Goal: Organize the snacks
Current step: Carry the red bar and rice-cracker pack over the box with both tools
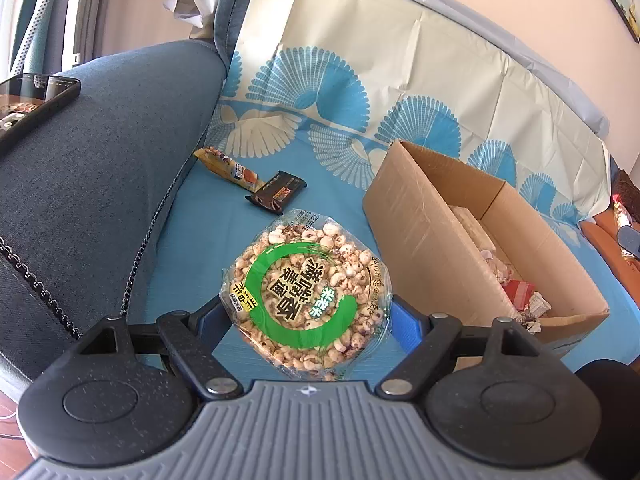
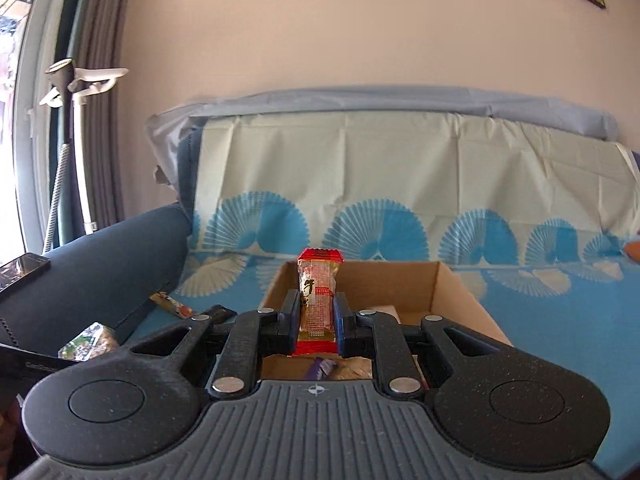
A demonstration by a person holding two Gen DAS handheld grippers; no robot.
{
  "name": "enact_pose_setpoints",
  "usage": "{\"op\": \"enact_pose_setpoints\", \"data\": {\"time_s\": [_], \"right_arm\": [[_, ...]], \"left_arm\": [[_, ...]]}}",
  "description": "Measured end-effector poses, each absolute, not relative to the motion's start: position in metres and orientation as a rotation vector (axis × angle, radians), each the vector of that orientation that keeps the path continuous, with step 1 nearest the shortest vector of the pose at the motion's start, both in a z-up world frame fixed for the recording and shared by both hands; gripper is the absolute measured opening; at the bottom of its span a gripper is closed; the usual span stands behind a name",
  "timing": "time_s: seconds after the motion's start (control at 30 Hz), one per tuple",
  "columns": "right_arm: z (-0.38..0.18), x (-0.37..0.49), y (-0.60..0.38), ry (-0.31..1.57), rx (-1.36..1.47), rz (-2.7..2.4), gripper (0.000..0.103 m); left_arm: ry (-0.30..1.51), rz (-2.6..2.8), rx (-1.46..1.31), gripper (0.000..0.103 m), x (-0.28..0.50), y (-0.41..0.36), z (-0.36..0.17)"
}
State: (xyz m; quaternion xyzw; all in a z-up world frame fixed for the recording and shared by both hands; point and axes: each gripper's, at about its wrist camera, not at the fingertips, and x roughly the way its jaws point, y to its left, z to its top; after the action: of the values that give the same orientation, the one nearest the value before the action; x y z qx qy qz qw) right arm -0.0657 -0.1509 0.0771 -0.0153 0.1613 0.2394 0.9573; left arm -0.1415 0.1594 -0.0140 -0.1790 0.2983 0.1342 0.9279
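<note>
Sofa cover point(image 1: 280, 184), snack-filled cardboard box point(image 1: 420, 240), left fingers point(image 1: 218, 320) gripping puffed-grain pack point(image 1: 308, 292), right fingers point(image 2: 342, 320) gripping red snack point(image 2: 318, 304).

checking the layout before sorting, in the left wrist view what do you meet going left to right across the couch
phone on the armrest → yellow snack bar → dark snack bar → puffed snack pack between the left gripper's pads → cardboard box
</note>
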Motion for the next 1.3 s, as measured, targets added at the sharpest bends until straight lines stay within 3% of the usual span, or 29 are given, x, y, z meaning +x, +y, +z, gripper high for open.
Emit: {"op": "enact_pose_setpoints", "data": {"time_s": [0.43,1.3], "right_arm": [[0.062,-0.001,-0.194,0.307,0.025,0.42,0.017],[0.05,0.015,-0.213,0.333,0.133,0.46,0.018]], "left_arm": [[0.648,0.291,-0.39,0.086,-0.13,0.166,-0.02],[0.595,0.364,-0.199,0.086,-0.119,0.115,-0.006]]}}
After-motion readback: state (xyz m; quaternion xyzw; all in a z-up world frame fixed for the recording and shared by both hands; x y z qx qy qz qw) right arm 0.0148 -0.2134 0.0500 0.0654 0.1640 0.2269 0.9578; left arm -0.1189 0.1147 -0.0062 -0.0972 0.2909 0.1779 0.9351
